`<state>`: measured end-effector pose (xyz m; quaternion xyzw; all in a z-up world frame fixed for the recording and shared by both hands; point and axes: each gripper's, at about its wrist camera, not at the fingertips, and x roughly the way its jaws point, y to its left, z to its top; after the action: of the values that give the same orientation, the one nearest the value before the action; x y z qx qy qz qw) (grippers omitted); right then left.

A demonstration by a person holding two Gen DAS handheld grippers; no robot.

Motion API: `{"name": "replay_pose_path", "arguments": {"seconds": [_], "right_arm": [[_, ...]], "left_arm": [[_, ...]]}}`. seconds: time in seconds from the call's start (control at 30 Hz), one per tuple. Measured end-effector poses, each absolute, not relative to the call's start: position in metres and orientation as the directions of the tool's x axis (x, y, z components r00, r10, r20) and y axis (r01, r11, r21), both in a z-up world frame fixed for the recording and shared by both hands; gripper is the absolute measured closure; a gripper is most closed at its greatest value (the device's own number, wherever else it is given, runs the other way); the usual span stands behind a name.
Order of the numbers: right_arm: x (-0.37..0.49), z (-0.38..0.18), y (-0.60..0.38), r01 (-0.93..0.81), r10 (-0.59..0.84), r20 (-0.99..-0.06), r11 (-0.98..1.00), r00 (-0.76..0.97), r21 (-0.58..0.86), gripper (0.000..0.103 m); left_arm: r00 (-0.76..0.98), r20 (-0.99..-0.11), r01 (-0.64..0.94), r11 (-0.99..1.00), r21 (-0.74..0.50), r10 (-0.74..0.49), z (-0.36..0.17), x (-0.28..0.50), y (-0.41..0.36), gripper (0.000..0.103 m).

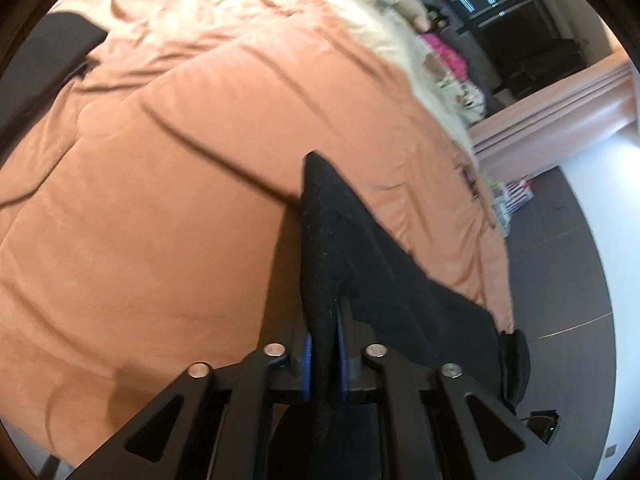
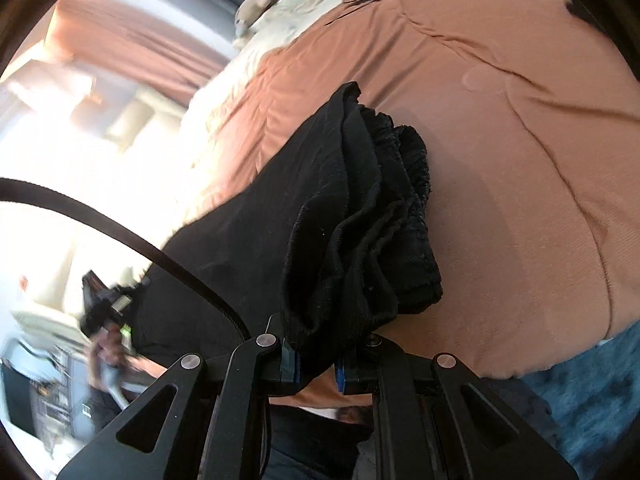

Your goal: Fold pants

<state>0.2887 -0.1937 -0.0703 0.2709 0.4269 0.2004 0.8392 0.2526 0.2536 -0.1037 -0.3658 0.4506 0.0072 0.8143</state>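
Left wrist view: the left hand-held gripper [image 1: 324, 354] pinches a narrow edge of the black pants [image 1: 360, 240], lifted above the orange bedspread [image 1: 160, 200].

Right wrist view: the right hand-held gripper [image 2: 316, 364] pinches the bunched elastic waistband [image 2: 404, 200]. Judgement: folding is under way; the pants are not yet laid flat.

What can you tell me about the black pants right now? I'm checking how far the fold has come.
The black pants are soft knit fabric, held by both grippers above an orange bedspread. The right gripper pinches a bunched stack of layers whose gathered elastic waistband shows at the top. The left gripper clamps a thin folded edge that rises to a point, the rest trailing off toward the bed's edge. The fold is not yet laid flat.
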Motion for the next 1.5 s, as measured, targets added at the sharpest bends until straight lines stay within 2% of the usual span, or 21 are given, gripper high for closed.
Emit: {"name": "replay_pose_path", "arguments": {"seconds": [0.03, 0.07, 0.1, 0.13, 0.17, 0.2, 0.4, 0.67, 0.8, 1.2, 1.5], "right_arm": [[0.292, -0.070, -0.191, -0.086, 0.531, -0.649, 0.805, 0.545, 0.587, 0.087], [0.294, -0.071, -0.191, -0.087, 0.523, -0.663, 0.815, 0.537, 0.573, 0.078], [0.294, -0.070, -0.194, -0.095, 0.527, -0.662, 0.814, 0.533, 0.572, 0.073], [0.293, -0.069, -0.201, -0.107, 0.541, -0.650, 0.806, 0.533, 0.583, 0.060], [0.290, -0.068, -0.208, -0.116, 0.550, -0.640, 0.800, 0.537, 0.589, 0.052], [0.288, -0.065, -0.215, -0.128, 0.553, -0.632, 0.798, 0.543, 0.588, 0.051], [0.290, -0.052, -0.261, -0.153, 0.552, -0.588, 0.792, 0.591, 0.591, 0.048], [0.349, -0.055, -0.289, -0.179, 0.600, -0.544, 0.751, 0.587, 0.636, 0.046], [0.390, -0.069, -0.287, -0.199, 0.655, -0.507, 0.701, 0.561, 0.685, 0.036], [0.481, -0.119, -0.302, -0.173, 0.740, -0.450, 0.594, 0.500, 0.786, 0.036], [0.525, -0.128, -0.270, -0.205, 0.782, -0.462, 0.577, 0.417, 0.791, 0.036]], "left_arm": [[0.580, -0.763, -0.361, 0.749, -0.556, -0.287, -0.106, 0.250, 0.253, 0.087], [0.572, -0.777, -0.370, 0.763, -0.531, -0.262, -0.108, 0.248, 0.252, 0.080], [0.569, -0.785, -0.377, 0.772, -0.512, -0.243, -0.111, 0.243, 0.251, 0.068], [0.577, -0.779, -0.374, 0.769, -0.518, -0.244, -0.113, 0.239, 0.251, 0.064], [0.584, -0.771, -0.370, 0.761, -0.533, -0.255, -0.116, 0.234, 0.249, 0.060], [0.582, -0.771, -0.372, 0.758, -0.536, -0.259, -0.119, 0.230, 0.248, 0.060], [0.575, -0.782, -0.404, 0.747, -0.527, -0.241, -0.132, 0.204, 0.250, 0.060], [0.571, -0.799, -0.436, 0.755, -0.490, -0.189, -0.126, 0.183, 0.241, 0.058], [0.559, -0.812, -0.456, 0.757, -0.469, -0.166, -0.126, 0.176, 0.234, 0.053], [0.527, -0.844, -0.543, 0.725, -0.425, -0.100, -0.134, 0.163, 0.227, 0.051], [0.515, -0.852, -0.579, 0.696, -0.424, -0.090, -0.138, 0.152, 0.228, 0.051]]}}
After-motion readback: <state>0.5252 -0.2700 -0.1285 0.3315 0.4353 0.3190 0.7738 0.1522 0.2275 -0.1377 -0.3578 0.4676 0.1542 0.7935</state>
